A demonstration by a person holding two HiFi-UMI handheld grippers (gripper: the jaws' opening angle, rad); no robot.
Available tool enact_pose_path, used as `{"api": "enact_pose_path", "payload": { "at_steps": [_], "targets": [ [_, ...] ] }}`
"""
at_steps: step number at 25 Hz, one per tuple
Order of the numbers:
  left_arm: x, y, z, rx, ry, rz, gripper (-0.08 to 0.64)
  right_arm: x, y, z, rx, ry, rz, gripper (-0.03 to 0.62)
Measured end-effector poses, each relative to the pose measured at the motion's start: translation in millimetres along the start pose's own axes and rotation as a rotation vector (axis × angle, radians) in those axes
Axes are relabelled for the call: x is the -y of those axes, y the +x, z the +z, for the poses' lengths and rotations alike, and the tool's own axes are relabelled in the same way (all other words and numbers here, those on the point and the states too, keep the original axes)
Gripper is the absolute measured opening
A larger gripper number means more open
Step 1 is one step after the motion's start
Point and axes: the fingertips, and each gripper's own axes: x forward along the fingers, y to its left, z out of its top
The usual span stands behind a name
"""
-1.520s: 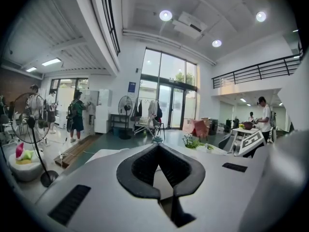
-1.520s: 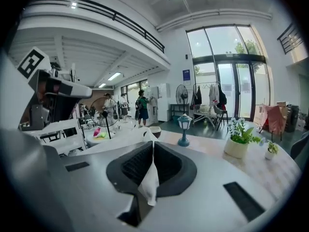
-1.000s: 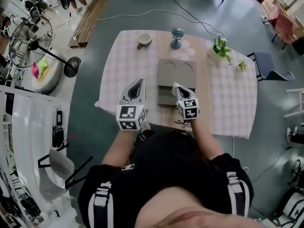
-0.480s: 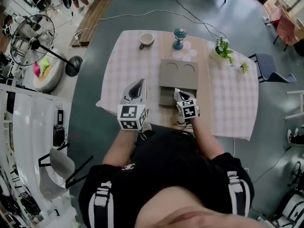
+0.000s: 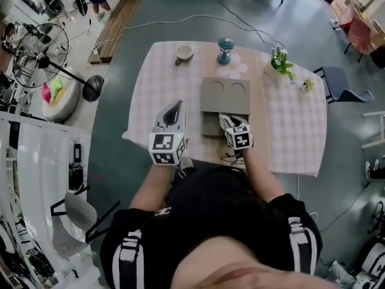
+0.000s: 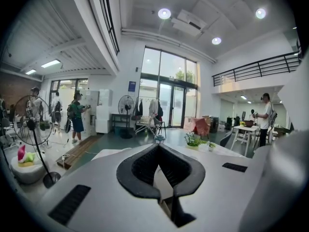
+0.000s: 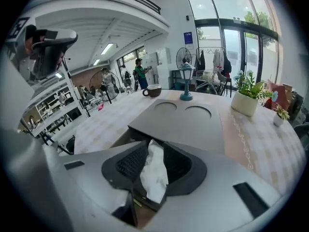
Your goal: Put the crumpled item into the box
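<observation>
Two tongs: right tongs [image 7: 153, 144] pinch the paper wad [image 7: 154, 173] at the box [image 7: 186, 124] opening for dropping; left tongs [image 6: 157, 148] closed, empty.

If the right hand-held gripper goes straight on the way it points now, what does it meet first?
Most likely the grey box: the right hand-held gripper, shut on the crumpled paper, points at its open near edge. Depth is hard to judge.

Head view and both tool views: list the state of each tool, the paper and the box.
left tool: shut, empty.
right tool: shut on paper.
paper: crumpled, clamped, held at the box opening.
box: open on its near side.
</observation>
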Motion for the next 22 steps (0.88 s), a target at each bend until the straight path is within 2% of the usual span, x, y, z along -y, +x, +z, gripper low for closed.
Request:
{"api": "enact_pose_path", "payload": {
  "at_steps": [5,13,16,19,22],
  "targets": [
    [4,5,-1,0.003,0.000,-0.014,-0.009,3,-20,33,0.107,0.035,-0.007,0.097],
    [15,12,5,0.015,0.004,-0.051,-0.009,12,-88,129,0.413,0.031,-0.072,0.094],
    [22,16,7,0.021,0.008,-0.068,-0.009,13,-120,159,0.524,0.024,-0.100,0.064],
    [28,19,11,0.033,0.014,-0.084,-0.009,17,-153,183,0.627,0.013,-0.152,0.003],
    [34,23,14,0.041,0.020,-0.100,-0.009,19,-183,200,0.722,-0.010,-0.200,0.003]
  ]
}}
